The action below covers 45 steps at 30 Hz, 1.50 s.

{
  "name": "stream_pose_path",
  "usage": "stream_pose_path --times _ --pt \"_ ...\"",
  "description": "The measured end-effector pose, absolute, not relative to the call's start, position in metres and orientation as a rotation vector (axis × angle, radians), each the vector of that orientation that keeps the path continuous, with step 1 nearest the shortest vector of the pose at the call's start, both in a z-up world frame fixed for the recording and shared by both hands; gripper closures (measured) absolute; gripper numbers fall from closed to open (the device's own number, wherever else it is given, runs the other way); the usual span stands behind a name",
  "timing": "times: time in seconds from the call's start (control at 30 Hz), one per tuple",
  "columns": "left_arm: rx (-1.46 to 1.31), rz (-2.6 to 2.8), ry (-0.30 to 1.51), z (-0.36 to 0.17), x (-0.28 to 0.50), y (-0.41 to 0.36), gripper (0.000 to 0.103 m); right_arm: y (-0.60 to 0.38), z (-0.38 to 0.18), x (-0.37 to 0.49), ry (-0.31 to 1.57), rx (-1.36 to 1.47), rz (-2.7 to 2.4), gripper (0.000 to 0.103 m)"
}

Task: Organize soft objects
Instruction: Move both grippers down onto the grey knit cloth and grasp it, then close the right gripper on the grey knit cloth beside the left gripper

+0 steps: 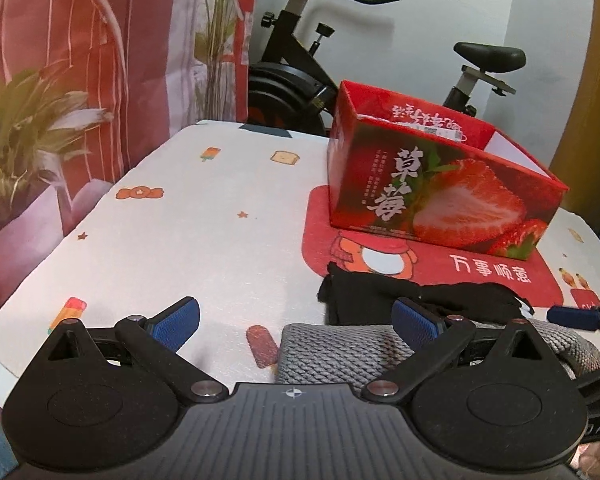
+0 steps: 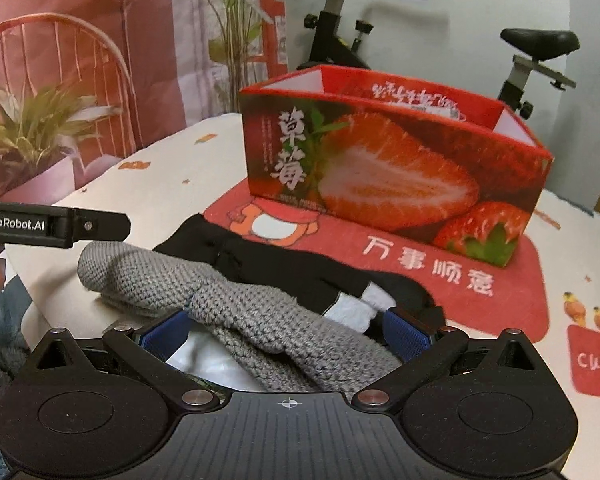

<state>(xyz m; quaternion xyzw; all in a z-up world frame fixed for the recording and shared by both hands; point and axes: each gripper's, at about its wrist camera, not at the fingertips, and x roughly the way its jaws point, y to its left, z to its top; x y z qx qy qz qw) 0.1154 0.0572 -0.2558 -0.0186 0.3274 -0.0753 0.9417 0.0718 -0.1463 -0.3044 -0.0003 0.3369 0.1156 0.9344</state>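
A grey knitted piece (image 2: 236, 304) lies at the near table edge, over a black sock with a white patch (image 2: 340, 280). My right gripper (image 2: 286, 330) is open with its blue pads on either side of the grey knit. My left gripper (image 1: 296, 322) is open and empty; the grey knit (image 1: 332, 354) lies between its pads, low in view, with the black sock (image 1: 400, 294) just beyond. A red strawberry box (image 1: 440, 176), open on top, stands on a red mat (image 1: 480, 276); it also shows in the right wrist view (image 2: 392, 172).
The table has a white cover with small cartoon prints (image 1: 180, 220). An exercise bike (image 1: 300, 60) stands behind the table. Potted plants (image 1: 24, 128) and a red wire rack are at the left. The right gripper's finger (image 1: 572, 316) shows at the right of the left wrist view.
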Motion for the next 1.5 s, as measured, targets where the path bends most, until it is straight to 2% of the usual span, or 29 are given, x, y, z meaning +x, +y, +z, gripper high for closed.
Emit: stream_pose_path --times 0.43,0.67,0.83,0.9,0.97,1.1,1.2,1.27,1.3,1.37,1.5 --pt "-0.039 -0.158 0.691 -0.266 0.122 0.054 0.000 -0.157 -0.321 0.099 0.716 0.044 0.211 0.000" --pt "-0.033 -0.169 0.620 -0.261 0.119 0.053 0.000 -0.166 -0.321 0.120 0.697 0.087 0.187 0.000" --pt "-0.010 -0.210 0.594 -0.263 0.118 0.048 0.001 -0.164 -0.322 0.125 0.649 -0.010 0.192 0.001" --pt "0.005 -0.221 0.574 -0.263 0.119 0.044 0.005 -0.167 -0.324 0.127 0.650 0.004 0.199 0.001" --pt "0.005 -0.234 0.563 -0.263 0.123 0.041 0.016 -0.171 -0.326 0.127 0.655 0.021 0.201 0.000" --pt "-0.085 -0.247 0.584 -0.259 0.138 0.044 0.021 -0.174 -0.328 0.128 0.658 0.034 0.203 0.000" --pt "-0.111 -0.242 0.630 -0.264 0.152 0.042 0.041 -0.175 -0.329 0.129 0.658 0.041 0.201 0.000" --pt "-0.089 -0.253 0.665 -0.271 0.157 0.036 0.061 -0.175 -0.330 0.129 0.661 0.044 0.202 0.000" --pt "-0.080 -0.265 0.691 -0.275 0.158 0.034 0.063 -0.176 -0.331 0.129 0.661 0.044 0.201 0.000" --pt "-0.049 -0.273 0.725 -0.281 0.159 0.029 0.079 -0.176 -0.331 0.127 0.654 0.039 0.200 0.001" --pt "-0.020 -0.222 0.718 -0.287 0.156 0.033 0.082 -0.177 -0.332 0.125 0.654 0.042 0.202 0.001"
